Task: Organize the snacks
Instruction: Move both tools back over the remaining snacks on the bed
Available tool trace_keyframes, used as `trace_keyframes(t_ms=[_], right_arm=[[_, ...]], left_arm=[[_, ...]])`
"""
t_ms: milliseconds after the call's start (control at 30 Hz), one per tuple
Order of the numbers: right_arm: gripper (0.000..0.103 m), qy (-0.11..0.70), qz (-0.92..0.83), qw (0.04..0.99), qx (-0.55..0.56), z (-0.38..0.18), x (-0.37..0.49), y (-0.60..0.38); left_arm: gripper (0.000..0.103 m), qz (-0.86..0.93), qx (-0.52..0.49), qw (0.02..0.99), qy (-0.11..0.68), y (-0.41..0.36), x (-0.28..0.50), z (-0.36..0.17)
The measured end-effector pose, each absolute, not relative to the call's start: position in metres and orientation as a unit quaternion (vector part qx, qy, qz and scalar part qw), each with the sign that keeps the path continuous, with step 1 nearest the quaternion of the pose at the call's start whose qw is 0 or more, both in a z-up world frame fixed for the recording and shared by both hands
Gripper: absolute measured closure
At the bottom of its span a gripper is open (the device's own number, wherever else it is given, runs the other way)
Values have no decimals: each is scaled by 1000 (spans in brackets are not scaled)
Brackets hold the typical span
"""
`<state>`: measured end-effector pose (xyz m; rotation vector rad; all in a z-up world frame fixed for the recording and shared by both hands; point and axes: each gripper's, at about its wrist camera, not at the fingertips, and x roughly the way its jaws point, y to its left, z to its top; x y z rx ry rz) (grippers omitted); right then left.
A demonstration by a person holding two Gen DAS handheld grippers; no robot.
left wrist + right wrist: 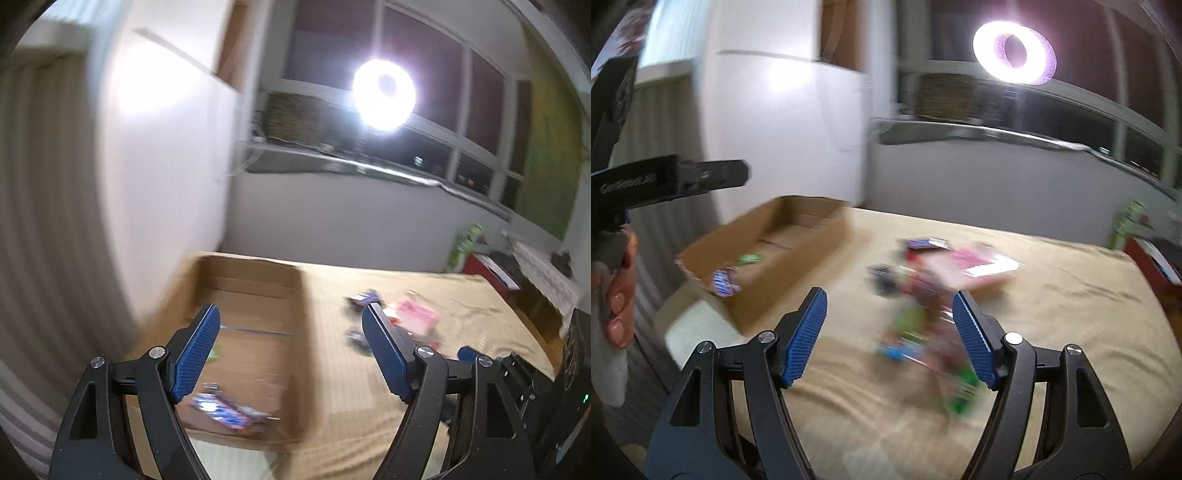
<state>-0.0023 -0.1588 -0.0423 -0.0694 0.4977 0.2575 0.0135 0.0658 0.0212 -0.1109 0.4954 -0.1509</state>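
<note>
Two snacks (pixel 726 282) already in cardboard box (pixel 798 254), below left claw (pixel 290 350), spread wide, empty. Snack pile (pixel 916 314) waits on tabletop (pixel 1052 321) beneath right claw (pixel 890 339), also wide, empty.

**A room in a home**

A tan cloth is covering the surface (pixel 1052 295). A ring light (pixel 1014 51) is glowing before a wide dark window (pixel 424 74), a woven basket (pixel 295 114) is sitting on the sill, and a striped curtain (pixel 40 221) is hanging at the left.
</note>
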Motion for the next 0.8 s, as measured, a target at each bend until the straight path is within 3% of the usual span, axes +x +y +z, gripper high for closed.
trace_keyframes(t_ms=[233,800], right_arm=[[30,250,40,967,-13,-41,-32,-230],[30,258,48,964,-38,-45,-49,-209]], left_arm=[[24,-143,-15,959,244,1,4,25],[24,-155,-25,958,238,-2,-17,23]])
